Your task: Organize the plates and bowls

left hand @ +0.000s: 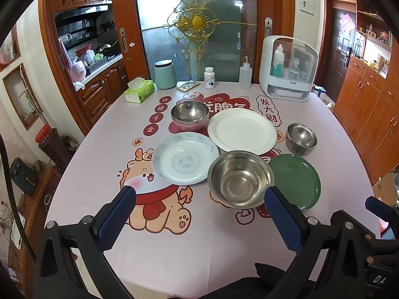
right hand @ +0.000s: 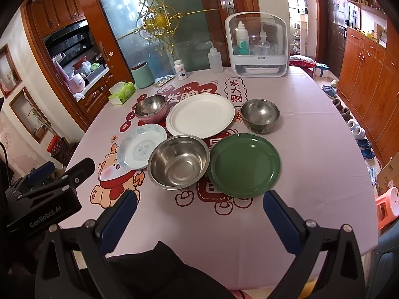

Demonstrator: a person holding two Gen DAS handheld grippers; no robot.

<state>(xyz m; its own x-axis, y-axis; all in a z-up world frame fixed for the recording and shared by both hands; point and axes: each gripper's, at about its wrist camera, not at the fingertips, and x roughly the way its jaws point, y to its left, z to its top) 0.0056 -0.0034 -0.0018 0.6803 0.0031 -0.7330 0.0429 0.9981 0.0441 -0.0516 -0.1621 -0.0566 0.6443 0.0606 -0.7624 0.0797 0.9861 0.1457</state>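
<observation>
On the pink tablecloth (left hand: 174,244) lie a large white plate (left hand: 242,130) (right hand: 200,115), a blue-patterned plate (left hand: 185,159) (right hand: 141,146), a green plate (left hand: 296,180) (right hand: 244,164), a large steel bowl (left hand: 240,178) (right hand: 178,161), a pink-sided steel bowl (left hand: 190,115) (right hand: 150,108) and a small steel bowl (left hand: 301,138) (right hand: 260,115). My left gripper (left hand: 199,199) is open and empty, above the table's near part. My right gripper (right hand: 199,201) is open and empty, just short of the green plate.
At the table's far edge stand a tissue box (left hand: 139,90), a teal canister (left hand: 165,74), a pill bottle (left hand: 209,77), a squeeze bottle (left hand: 245,74) and a white storage case (left hand: 288,68). Wooden cabinets (left hand: 369,114) line the right side.
</observation>
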